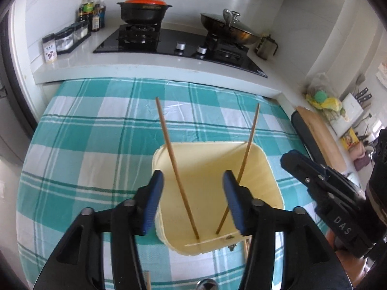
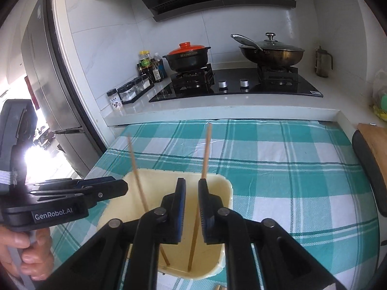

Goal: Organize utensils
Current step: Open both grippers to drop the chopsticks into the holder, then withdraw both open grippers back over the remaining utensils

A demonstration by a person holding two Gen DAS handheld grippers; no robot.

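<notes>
Spread left jaws and narrowly parted right jaws flank 2 chopsticks [image 1: 177,169] standing upright in holder [image 1: 266,169].

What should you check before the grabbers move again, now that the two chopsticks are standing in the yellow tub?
1. Both chopsticks in the tub: ok. The left chopstick and the right chopstick stand inside, leaning apart.
2. Left gripper let go: ok. Its jaws are wide open and touch neither stick that I can see.
3. Right gripper let go: cannot tell. Its jaws are narrow with a chopstick passing between them.
4. Tub upright on the checked cloth: ok.
5. Grippers apart from each other: ok, close but not touching.
6. More utensils left to sort: cannot tell; only bits show at the near edge.
</notes>
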